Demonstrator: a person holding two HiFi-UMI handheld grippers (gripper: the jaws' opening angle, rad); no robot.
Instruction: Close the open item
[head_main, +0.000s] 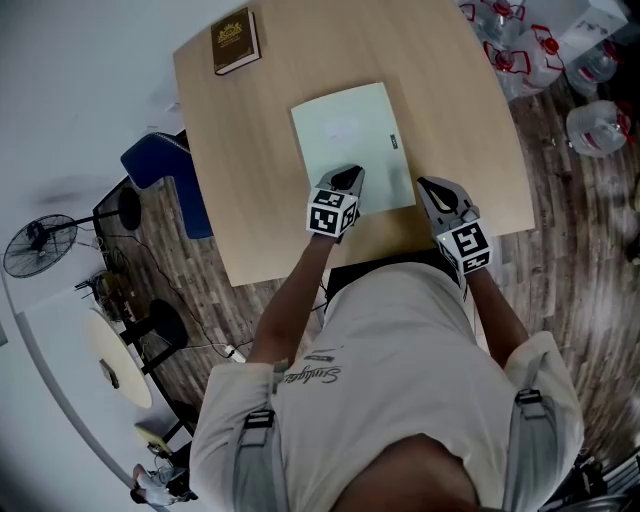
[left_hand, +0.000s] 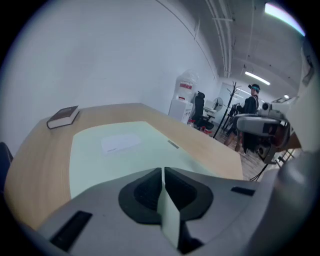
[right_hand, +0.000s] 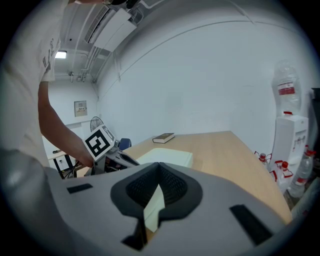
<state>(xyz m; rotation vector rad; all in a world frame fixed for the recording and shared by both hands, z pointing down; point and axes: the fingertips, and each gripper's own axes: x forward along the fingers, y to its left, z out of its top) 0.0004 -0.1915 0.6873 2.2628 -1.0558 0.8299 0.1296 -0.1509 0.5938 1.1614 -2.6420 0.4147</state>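
Note:
A pale green closed book (head_main: 352, 140) lies flat in the middle of the wooden table (head_main: 450, 90), with a small white label on its cover. My left gripper (head_main: 350, 178) rests over the book's near edge with its jaws shut and nothing between them. In the left gripper view the green book (left_hand: 120, 150) stretches ahead of the left gripper (left_hand: 163, 175). My right gripper (head_main: 428, 187) hovers just right of the book's near right corner, also shut and empty. From the right gripper view, the right gripper (right_hand: 159, 170) faces the green book (right_hand: 167, 157) and the left gripper (right_hand: 117, 157).
A dark brown book (head_main: 236, 41) lies at the table's far left corner. Several water bottles (head_main: 530, 45) stand on the floor at the far right. A blue chair (head_main: 160, 165) and a fan (head_main: 38, 245) are left of the table. A person (left_hand: 250, 107) stands far off.

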